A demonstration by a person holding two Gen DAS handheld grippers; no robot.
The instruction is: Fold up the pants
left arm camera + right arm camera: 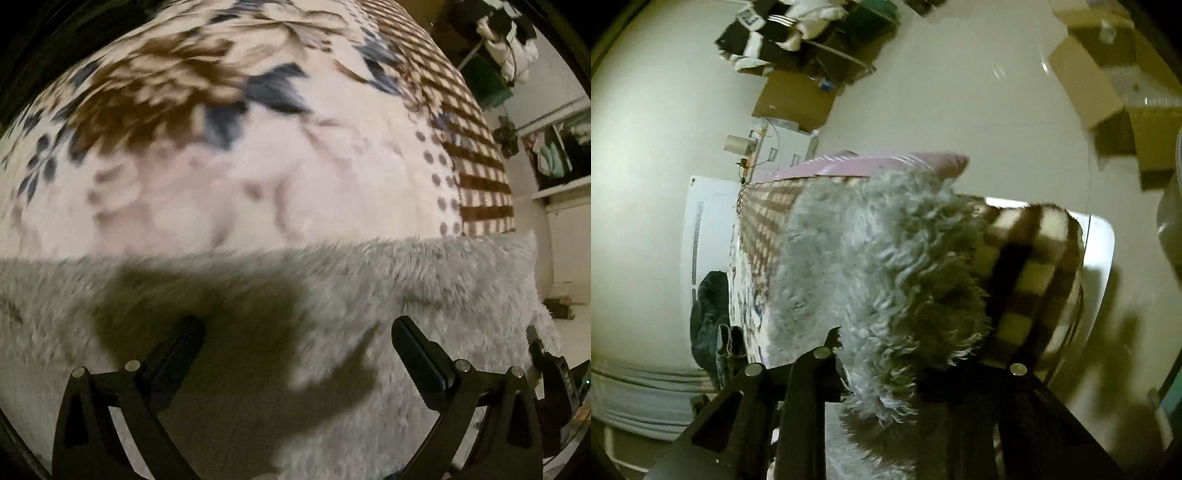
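The pants [332, 295] are grey and shaggy and lie across the near part of a patterned blanket [229, 155] on a bed. My left gripper [295, 350] hovers just above the grey fabric with its jaws wide apart and nothing between them. In the right wrist view the pants [871, 266] rise as a thick furry fold straight out of my right gripper [882, 373]. Its jaws are closed on that fold, and the fur hides the fingertips. The right gripper also shows at the far right edge of the left wrist view [554, 373].
The bed's checkered blanket edge [1034, 280] and a pink sheet [871, 166] lie behind the fold. Cardboard boxes [1108, 92] stand on the floor, with clothes on a rack [783, 33]. A dark garment [709, 314] hangs by the bed. Shelves [557, 155] stand beside the bed.
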